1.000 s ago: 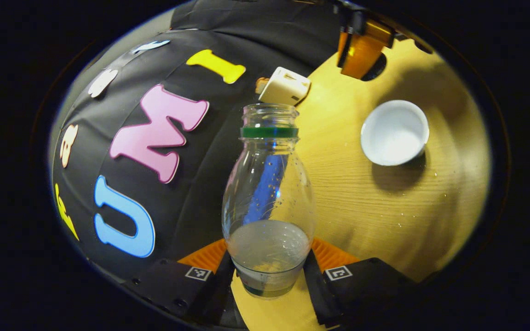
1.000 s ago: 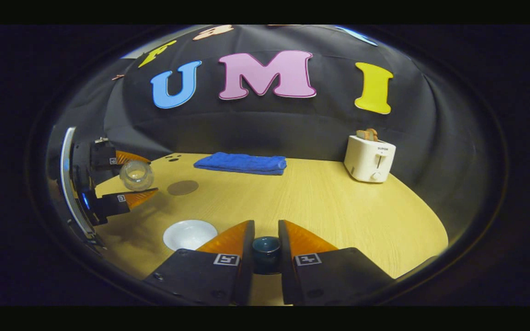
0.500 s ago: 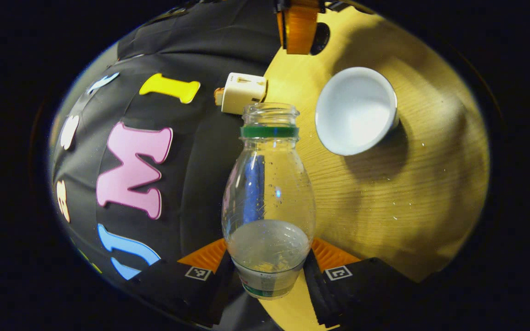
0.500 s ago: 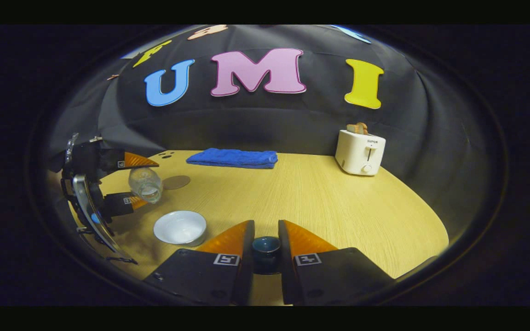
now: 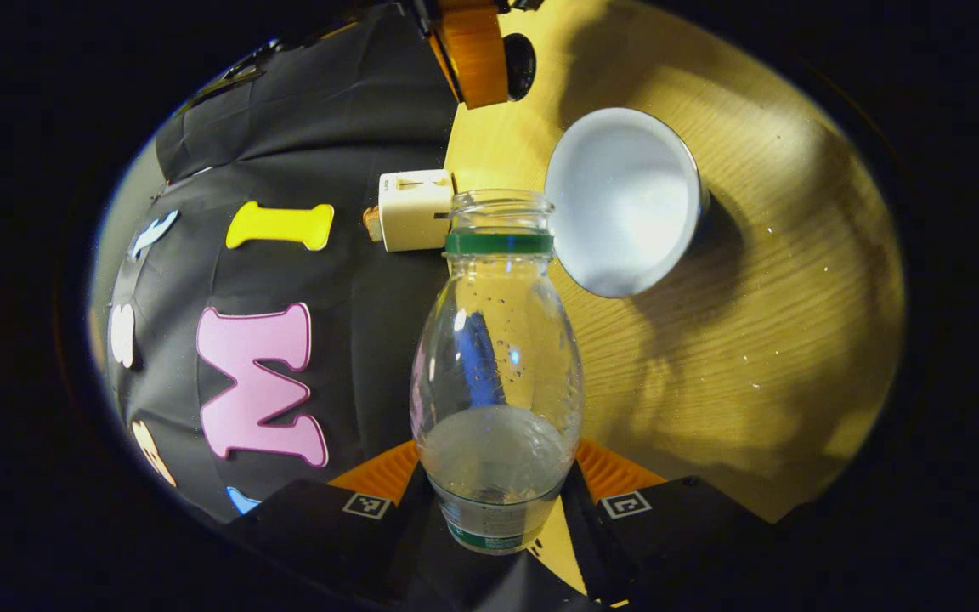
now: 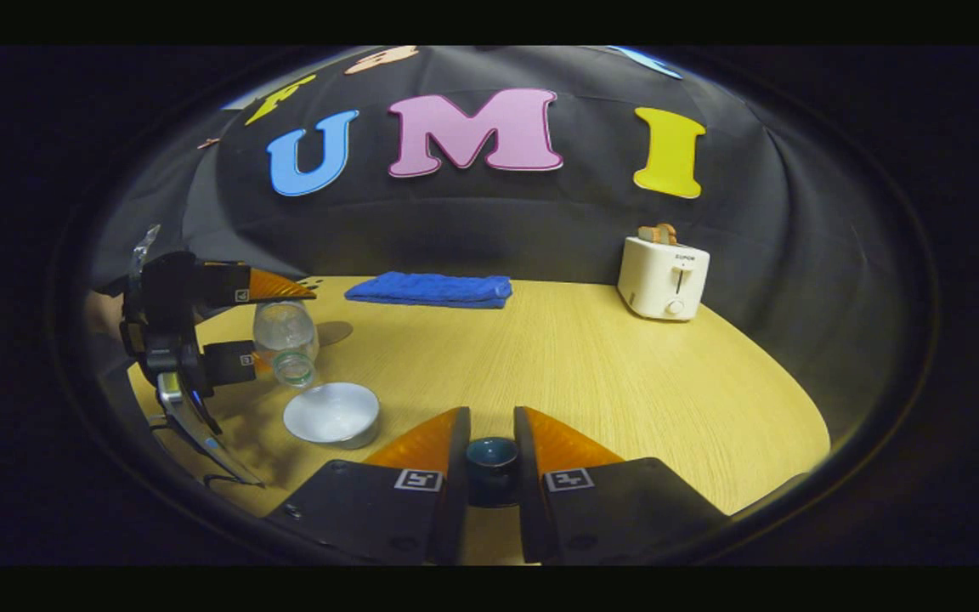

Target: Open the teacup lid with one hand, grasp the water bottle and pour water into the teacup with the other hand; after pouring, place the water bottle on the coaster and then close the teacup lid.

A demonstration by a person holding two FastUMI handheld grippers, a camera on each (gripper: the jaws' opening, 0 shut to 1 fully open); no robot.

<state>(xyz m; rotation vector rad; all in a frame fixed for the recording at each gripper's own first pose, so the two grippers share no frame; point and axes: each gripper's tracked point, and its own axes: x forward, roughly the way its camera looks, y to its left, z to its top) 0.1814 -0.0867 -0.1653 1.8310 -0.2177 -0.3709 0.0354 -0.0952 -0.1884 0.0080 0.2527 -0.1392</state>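
— Since one second ago, what is different?
— Now the water bottle (image 5: 496,357) is tipped more, and in the left gripper view its open mouth is just beside the rim of the teacup (image 5: 623,201) in the upper middle of the frame; before, the cup was far at the right. In the right gripper view the bottle (image 6: 285,340) points down toward the cup (image 6: 332,414) at the lower left.

— How does the left gripper (image 5: 496,501) hold it?
— Both fingers press on the lower part of the bottle, at the bottom centre. Some water lies in that lower part.

— And the right gripper (image 6: 491,463)?
— Its jaws are almost closed, with the small dark knob of the lid (image 6: 491,455) pinched between them, at the bottom centre of its view.

— What else is on the table (image 6: 608,382)?
— A blue towel (image 6: 430,289) near the wall, a white toaster (image 6: 664,276) at the right, and the round coaster (image 6: 335,331) behind the bottle.
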